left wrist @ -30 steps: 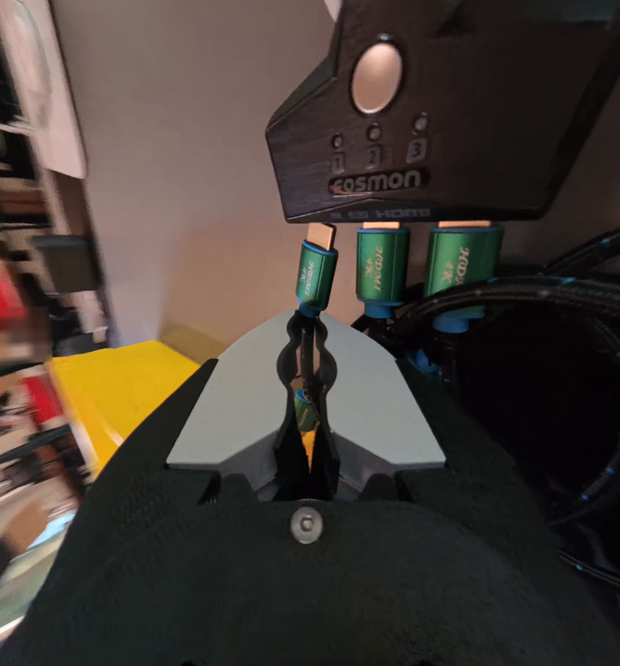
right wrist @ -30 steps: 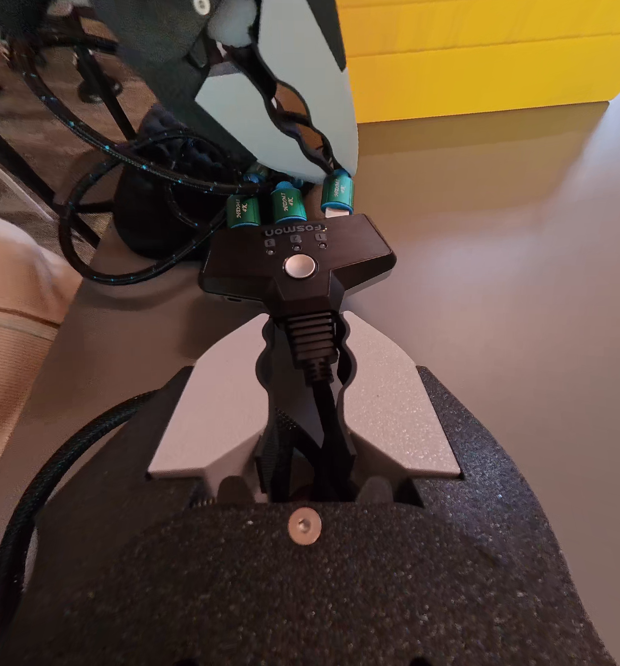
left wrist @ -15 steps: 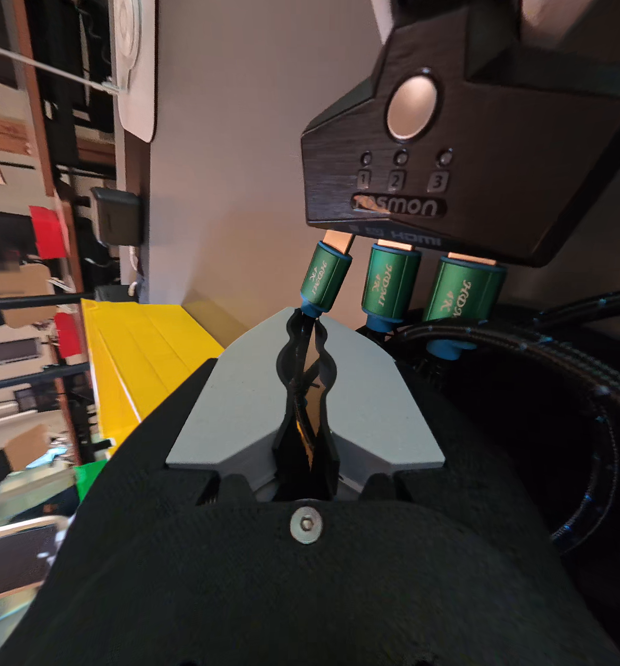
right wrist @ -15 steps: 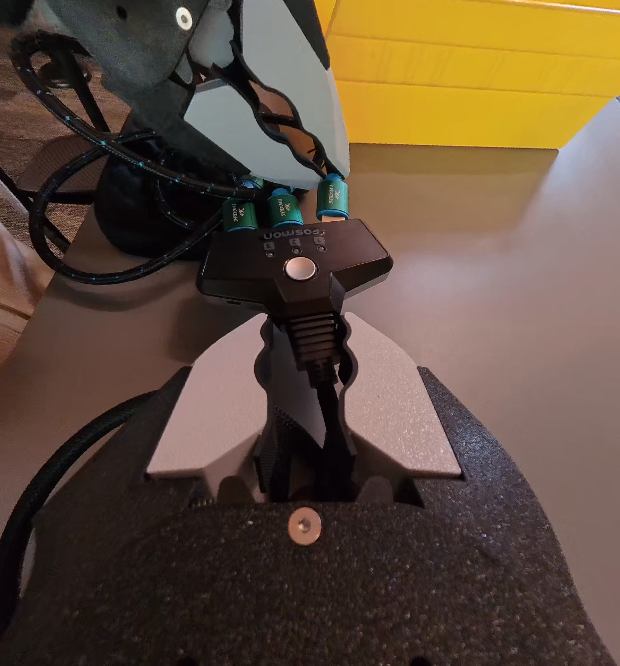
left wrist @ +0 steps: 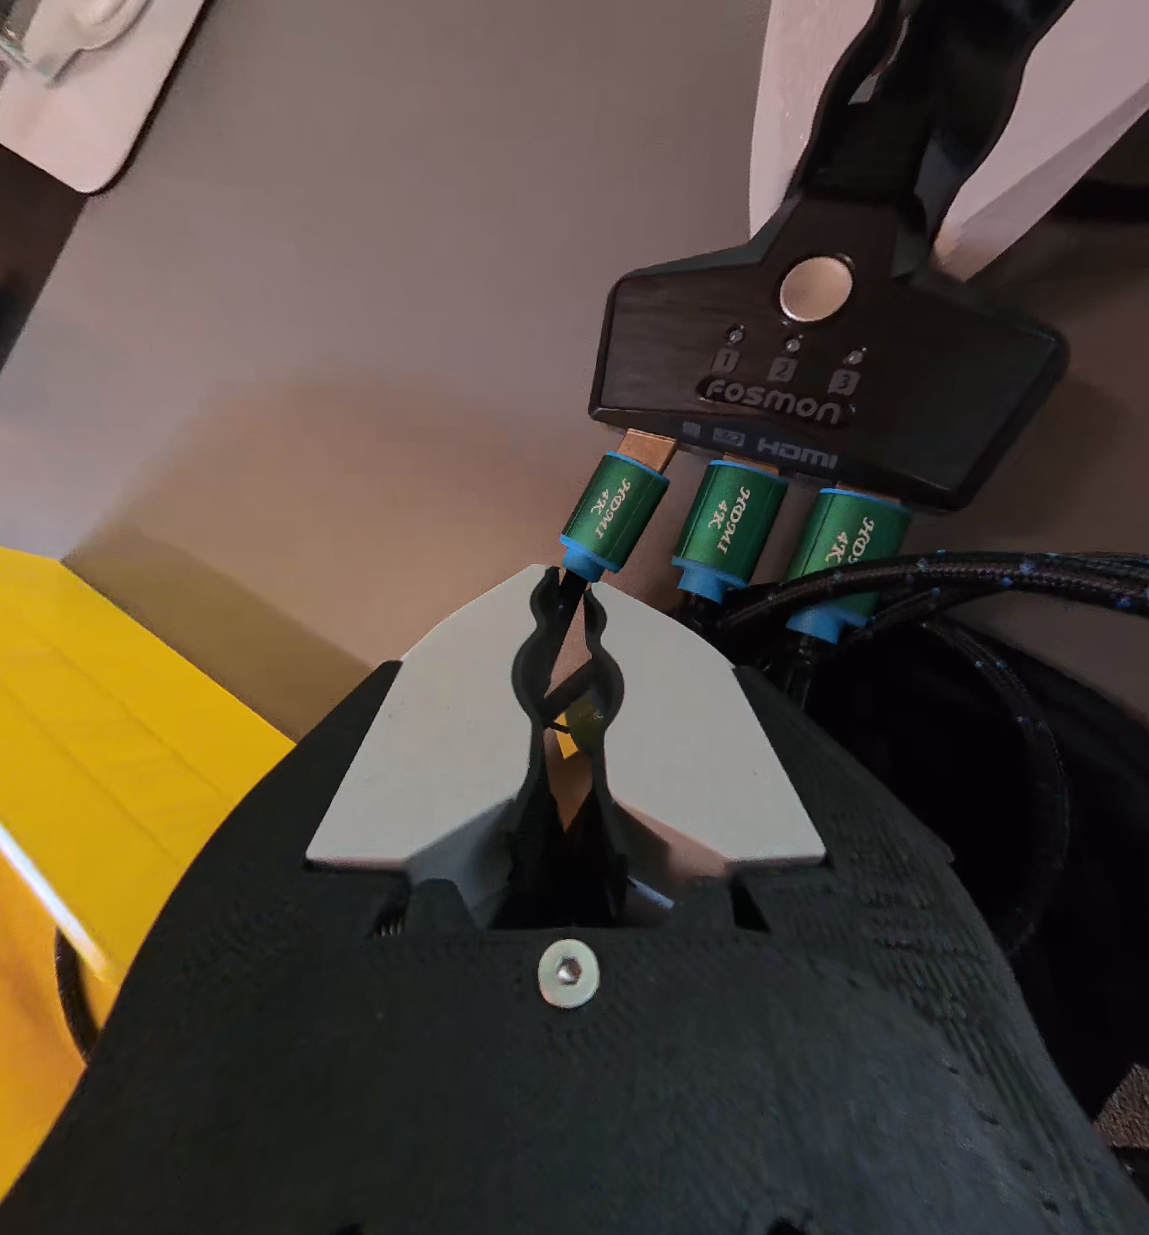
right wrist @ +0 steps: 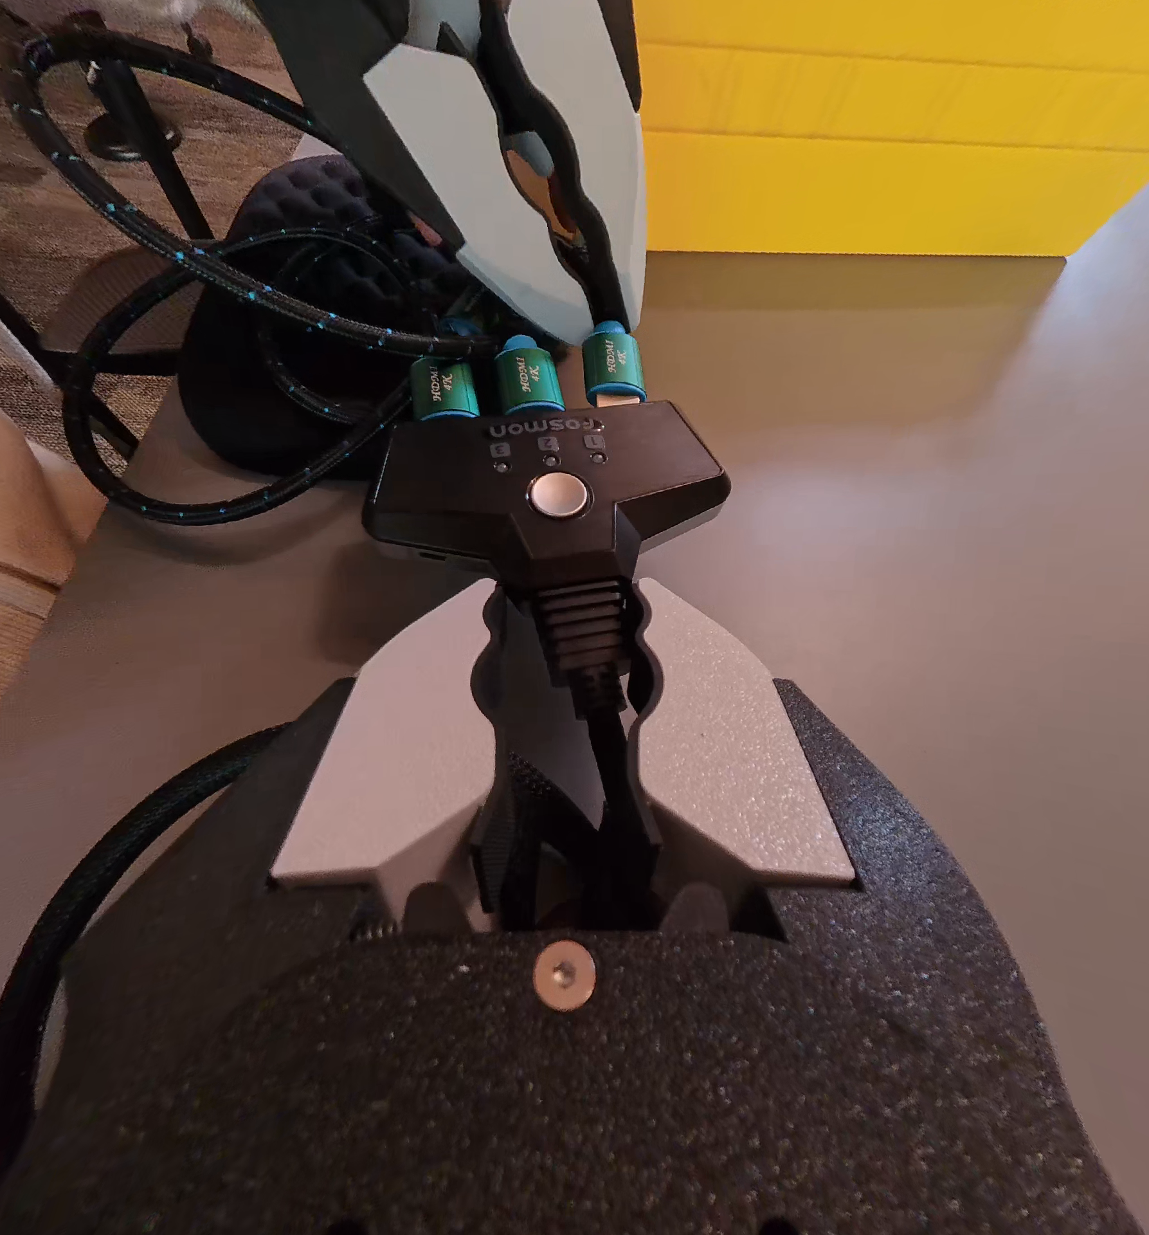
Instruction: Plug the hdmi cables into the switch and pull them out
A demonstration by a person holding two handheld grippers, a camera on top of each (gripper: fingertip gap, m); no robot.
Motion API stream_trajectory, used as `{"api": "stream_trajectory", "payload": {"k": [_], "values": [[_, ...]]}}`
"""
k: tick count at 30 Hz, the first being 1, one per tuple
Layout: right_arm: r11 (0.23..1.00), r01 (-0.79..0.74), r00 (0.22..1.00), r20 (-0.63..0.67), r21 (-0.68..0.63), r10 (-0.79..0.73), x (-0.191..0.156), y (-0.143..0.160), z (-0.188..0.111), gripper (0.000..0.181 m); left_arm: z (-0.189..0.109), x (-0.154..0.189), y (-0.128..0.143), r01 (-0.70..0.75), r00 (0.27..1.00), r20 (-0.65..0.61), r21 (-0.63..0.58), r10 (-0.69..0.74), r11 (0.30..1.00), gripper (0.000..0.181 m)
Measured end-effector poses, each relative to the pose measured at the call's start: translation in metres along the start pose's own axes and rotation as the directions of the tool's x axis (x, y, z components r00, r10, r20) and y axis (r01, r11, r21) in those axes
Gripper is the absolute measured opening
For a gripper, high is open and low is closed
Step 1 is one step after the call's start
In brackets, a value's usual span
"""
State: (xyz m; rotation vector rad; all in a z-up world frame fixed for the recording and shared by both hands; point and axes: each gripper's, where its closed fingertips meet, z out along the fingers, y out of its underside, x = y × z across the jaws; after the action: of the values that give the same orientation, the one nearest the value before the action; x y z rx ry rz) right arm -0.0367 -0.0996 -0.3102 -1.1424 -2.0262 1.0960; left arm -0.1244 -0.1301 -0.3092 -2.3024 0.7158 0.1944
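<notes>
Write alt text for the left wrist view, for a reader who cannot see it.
The left gripper clamps the black cable behind a green metal HDMI plug, partly out of a black T-shaped switch. Two more green plugs sit fully inserted; the right gripper holds the switch's tail.

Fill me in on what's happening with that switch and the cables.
A person works two handheld grippers over a table. The right gripper is shut on the ribbed cable end of the black switch, holding it in place. The left gripper is shut on the cable just behind the first green plug. That plug sits tilted with its gold tip showing at the port, only partly in. The other two green plugs look fully seated.
</notes>
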Motion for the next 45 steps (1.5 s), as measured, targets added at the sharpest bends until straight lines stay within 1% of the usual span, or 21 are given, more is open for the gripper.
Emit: {"api": "stream_trajectory", "payload": {"k": [2, 5, 7, 10, 13, 14, 16, 20, 22, 25, 28, 31, 34, 36, 39, 40, 42, 45], "values": [[1.0, -0.006, 1.0, -0.002, -0.003, 0.006, 0.0, 0.0, 0.0, 0.034, 0.001, -0.001, 0.0, 0.029, 1.0, 0.007, -0.028, -0.028, 0.999, 0.006], [1.0, -0.021, 1.0, -0.012, -0.002, 0.021, 0.002, 0.001, 0.0, 0.034, 0.004, -0.005, -0.002, 0.079, 0.995, 0.071, -0.037, -0.076, 0.996, 0.006], [1.0, -0.018, 1.0, -0.024, 0.001, 0.018, 0.002, 0.001, -0.001, 0.034, 0.006, -0.007, -0.004, 0.118, 0.988, 0.101, -0.025, -0.115, 0.993, 0.007], [1.0, -0.03, 0.999, -0.035, 0.007, 0.03, 0.004, 0.0, -0.001, 0.033, 0.009, -0.01, -0.006, 0.195, 0.974, 0.112, 0.014, -0.196, 0.981, 0.007], [0.999, -0.039, 0.998, -0.051, -0.004, 0.039, 0.006, 0.001, -0.001, 0.034, 0.008, -0.012, -0.007, 0.137, 0.97, 0.198, 0.029, -0.14, 0.99, 0.006], [0.999, -0.044, 0.998, -0.049, -0.004, 0.044, 0.006, 0.002, -0.001, 0.034, 0.008, -0.012, -0.007, 0.123, 0.97, 0.207, 0.021, -0.125, 0.992, 0.006], [0.999, -0.054, 0.998, -0.043, -0.004, 0.054, 0.006, 0.002, 0.0, 0.034, 0.008, -0.011, -0.006, 0.121, 0.978, 0.167, 0.014, -0.122, 0.993, 0.006], [0.997, -0.07, 0.997, 0.018, -0.012, 0.07, 0.001, 0.003, 0.0, 0.034, 0.007, -0.004, -0.001, 0.031, 0.999, -0.023, -0.027, -0.031, 0.999, 0.008], [0.998, -0.055, 0.998, 0.022, -0.016, 0.055, 0.0, 0.003, 0.0, 0.034, 0.006, -0.002, 0.001, -0.013, 0.998, -0.067, -0.03, 0.011, 0.999, 0.009], [0.999, -0.037, 0.999, 0.033, -0.017, 0.037, -0.002, 0.004, 0.0, 0.034, 0.002, -0.003, 0.003, -0.06, 0.994, -0.091, -0.057, 0.055, 0.997, 0.021], [0.999, -0.029, 0.999, 0.04, -0.013, 0.03, -0.003, 0.003, 0.0, 0.034, -0.005, -0.005, 0.003, -0.151, 0.983, -0.112, -0.081, 0.142, 0.985, 0.029], [1.0, -0.024, 0.999, 0.042, -0.007, 0.024, -0.004, 0.002, -0.001, 0.034, -0.014, -0.003, -0.003, -0.249, 0.957, -0.172, -0.065, 0.235, 0.966, 0.034], [1.0, -0.014, 0.999, 0.045, 0.0, 0.014, -0.004, 0.001, -0.001, 0.033, -0.014, -0.001, -0.011, -0.301, 0.928, -0.245, -0.056, 0.279, 0.952, 0.035], [1.0, -0.009, 0.999, 0.048, 0.004, 0.009, -0.005, 0.001, -0.001, 0.033, -0.009, 0.0, -0.012, -0.305, 0.911, -0.311, -0.067, 0.271, 0.95, 0.035], [1.0, -0.008, 0.999, 0.049, 0.006, 0.008, -0.005, 0.001, -0.001, 0.033, -0.002, 0.008, -0.01, -0.272, 0.876, -0.433, -0.076, 0.214, 0.959, 0.033], [1.0, -0.008, 0.999, 0.05, 0.007, 0.008, -0.005, 0.001, -0.002, 0.033, -0.001, 0.011, -0.008, -0.263, 0.865, -0.46, -0.08, 0.199, 0.961, 0.024], [1.0, -0.01, 0.999, 0.052, 0.006, 0.01, -0.005, 0.001, -0.001, 0.033, 0.0, 0.012, -0.008, -0.254, 0.863, -0.47, -0.089, 0.184, 0.963, 0.02], [0.999, -0.03, 0.998, 0.05, 0.017, 0.029, -0.003, 0.0, -0.003, 0.033, 0.001, 0.012, -0.01, -0.114, 0.901, -0.431, -0.123, 0.05, 0.986, 0.02]]}}
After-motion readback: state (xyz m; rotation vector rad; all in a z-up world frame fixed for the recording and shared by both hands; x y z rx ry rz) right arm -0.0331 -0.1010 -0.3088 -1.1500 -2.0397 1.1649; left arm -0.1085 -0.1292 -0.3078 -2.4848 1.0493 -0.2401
